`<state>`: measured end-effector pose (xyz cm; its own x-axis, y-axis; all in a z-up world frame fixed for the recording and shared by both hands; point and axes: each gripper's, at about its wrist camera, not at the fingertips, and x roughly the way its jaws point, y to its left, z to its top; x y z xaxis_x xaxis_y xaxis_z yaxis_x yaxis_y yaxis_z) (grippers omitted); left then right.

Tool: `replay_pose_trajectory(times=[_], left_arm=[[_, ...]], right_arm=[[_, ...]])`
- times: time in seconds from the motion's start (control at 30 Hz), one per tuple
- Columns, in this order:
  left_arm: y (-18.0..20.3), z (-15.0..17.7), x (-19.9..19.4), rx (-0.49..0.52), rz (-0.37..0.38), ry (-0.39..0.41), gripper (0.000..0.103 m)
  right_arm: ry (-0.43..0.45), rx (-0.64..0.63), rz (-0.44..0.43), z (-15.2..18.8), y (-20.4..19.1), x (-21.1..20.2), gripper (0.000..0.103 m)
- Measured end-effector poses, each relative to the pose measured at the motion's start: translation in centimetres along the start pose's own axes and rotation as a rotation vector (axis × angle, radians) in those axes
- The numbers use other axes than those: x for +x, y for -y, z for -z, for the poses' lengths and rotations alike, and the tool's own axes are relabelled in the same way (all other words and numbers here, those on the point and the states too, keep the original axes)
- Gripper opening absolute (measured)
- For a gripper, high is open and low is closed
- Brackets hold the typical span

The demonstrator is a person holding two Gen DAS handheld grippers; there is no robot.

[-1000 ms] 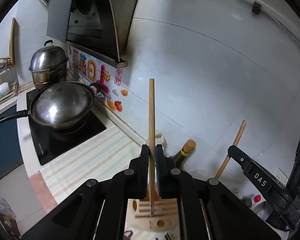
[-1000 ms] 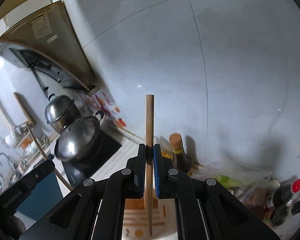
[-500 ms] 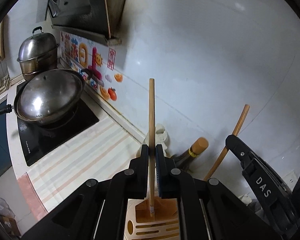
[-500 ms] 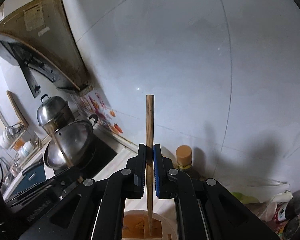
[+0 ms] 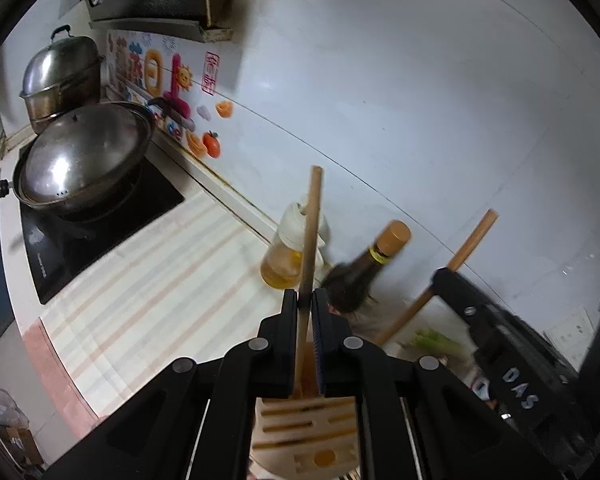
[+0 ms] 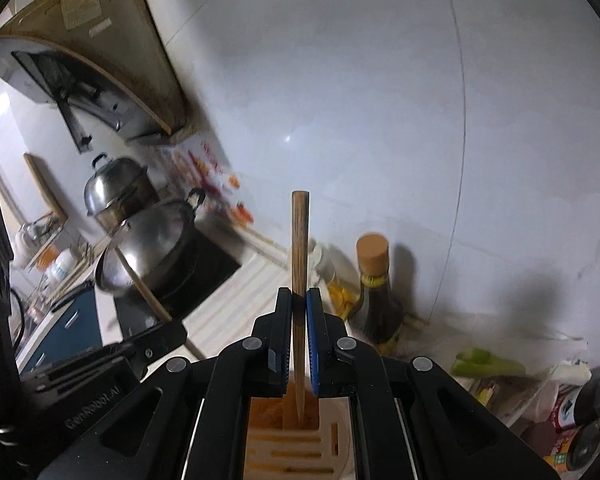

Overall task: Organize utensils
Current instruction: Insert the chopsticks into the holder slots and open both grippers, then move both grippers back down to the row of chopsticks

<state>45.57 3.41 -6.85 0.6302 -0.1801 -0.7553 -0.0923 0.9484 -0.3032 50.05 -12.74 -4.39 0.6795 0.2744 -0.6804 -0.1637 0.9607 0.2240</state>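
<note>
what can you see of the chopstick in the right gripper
The chopstick is a plain brown wooden stick, round in section with a flat-cut top end. It stands nearly upright, clamped at mid-length between the closed jaws of the right gripper. Its thinner lower end dips into an open compartment of the pale wooden utensil holder below; whether the tip touches the bottom cannot be told.

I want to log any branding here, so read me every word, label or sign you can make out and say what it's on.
"DAS": on the right tool's black body, seen from the left wrist.
"GenRobot.AI": on the left tool's body, faint, seen from the right wrist.
Colourful wall stickers: characters too stylised and blurred to read.
Dark bottle's label: too small.
Range hood sticker: blurred.
</note>
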Motion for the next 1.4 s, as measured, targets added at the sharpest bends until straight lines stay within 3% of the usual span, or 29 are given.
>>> replay_pose_trajectory(times=[0.07, 0.13, 0.17, 0.2, 0.23, 0.27, 0.33, 0.43, 0.53, 0.73, 0.97, 1.0, 1.03, 1.07, 1.13, 1.23, 1.4], left_arm=[[0.1, 0.2, -0.6, -0.003, 0.001, -0.014, 0.008], [0.2, 0.4, -1.5, 0.004, 0.008, -0.014, 0.015], [0.1, 0.5, -2.0, 0.007, -0.010, -0.009, 0.034], [0.2, 0.7, -2.6, 0.015, -0.034, 0.001, 0.063], [0.1, 0.8, -3.2, 0.018, -0.045, 0.017, 0.075], [-0.2, 1.0, -3.8, 0.010, -0.054, 0.036, 0.083], [-0.6, 1.5, -4.9, 0.012, -0.070, 0.059, 0.084], [-1.1, 2.5, -5.7, 0.023, -0.105, 0.067, 0.102], [-1.6, 4.2, -6.4, 0.024, -0.142, 0.089, 0.103], [-2.3, 8.8, -6.9, 0.027, -0.195, 0.083, 0.103], [-3.0, 16.2, -3.4, 0.039, -0.241, -0.074, 0.103], [-2.8, 17.6, -2.8, 0.050, -0.257, -0.104, 0.103], [-2.7, 18.9, -1.9, 0.061, -0.268, -0.138, 0.103], [-2.5, 20.2, -1.0, 0.072, -0.275, -0.169, 0.103], [-2.4, 23.2, 1.0, 0.081, -0.303, -0.243, 0.103], [-3.1, 26.9, 3.9, 0.037, -0.289, -0.347, 0.099], [-4.5, 31.1, 7.7, -0.067, -0.248, -0.488, 0.064]], right_arm=[[-0.048, -0.001, -0.021, 0.2, 0.0, 0.1, 0.008], [-0.077, -0.002, -0.035, 0.4, 0.1, 0.0, 0.012], [-0.081, 0.006, -0.041, 0.5, 0.4, -0.4, 0.025], [-0.081, 0.013, -0.044, 0.6, 0.7, -0.8, 0.033], [-0.081, 0.019, -0.040, 0.7, 0.8, -1.1, 0.044], [-0.077, 0.030, -0.037, 0.9, 1.1, -1.7, 0.047], [-0.078, 0.044, -0.031, 1.4, 1.9, -2.8, 0.049], [-0.083, 0.063, -0.015, 2.3, 2.9, -4.3, 0.059], [-0.095, 0.085, 0.009, 3.6, 4.0, -5.7, 0.061], [-0.092, 0.102, 0.046, 7.7, 6.4, -7.8, 0.096], [-0.246, 0.079, 0.123, 15.4, 9.4, -6.3, 0.096], [-0.284, 0.068, 0.130, 16.8, 9.7, -5.7, 0.093], [-0.318, 0.061, 0.141, 18.0, 10.1, -5.1, 0.080], [-0.365, 0.050, 0.154, 19.4, 10.6, -4.3, 0.059], [-0.468, 0.029, 0.175, 22.4, 11.5, -2.3, 0.044], [-0.572, 0.012, 0.190, 26.1, 13.0, -0.1, 0.039], [-0.665, -0.023, 0.189, 29.7, 14.1, 2.0, 0.039]])
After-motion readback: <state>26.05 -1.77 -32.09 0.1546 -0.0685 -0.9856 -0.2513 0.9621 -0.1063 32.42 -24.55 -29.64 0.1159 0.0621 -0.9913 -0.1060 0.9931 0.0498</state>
